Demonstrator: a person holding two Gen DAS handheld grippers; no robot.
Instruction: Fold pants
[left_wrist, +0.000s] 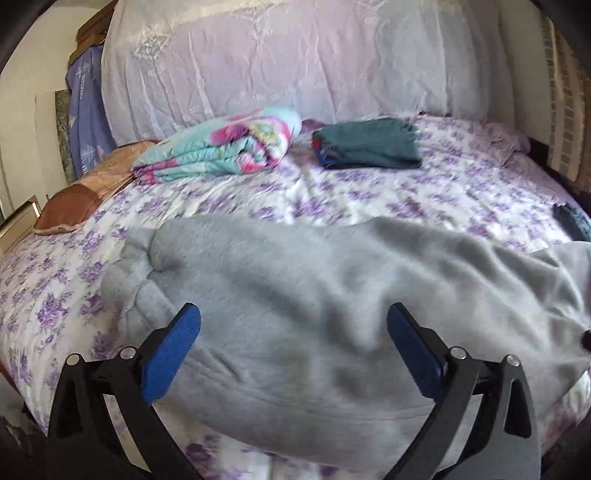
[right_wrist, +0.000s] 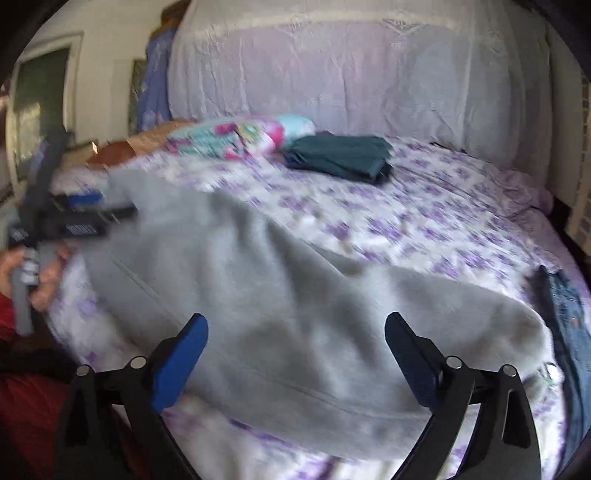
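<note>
Item: grey pants (left_wrist: 295, 314), soft fleece, lying crosswise on the near part of the bed (left_wrist: 332, 199), rumpled, not yet folded by the look of it.

Left to right:
- Brown cushion (left_wrist: 74, 206) at the bed's left edge, well apart from the pants.
- Left gripper (left_wrist: 293, 314): jaws spread wide over the grey cloth, nothing held.
- Flowered blanket (left_wrist: 221, 147), folded, near the headboard.
- Folded teal clothes (left_wrist: 369, 147), just beside the blanket.
- Right gripper (right_wrist: 295, 325): jaws wide apart above the pants, nothing held.
- Blue jeans (right_wrist: 569, 325) at the right edge, beside the pants' end.

Handling note: fleece is thick and slumps. Judged best to pinch one layer-pair at each end near the edge, lift both ends level, and lay one half squarely over the other, keeping clear of the jeans. Frames are blurred; which end is the waistband cannot be told.
</note>
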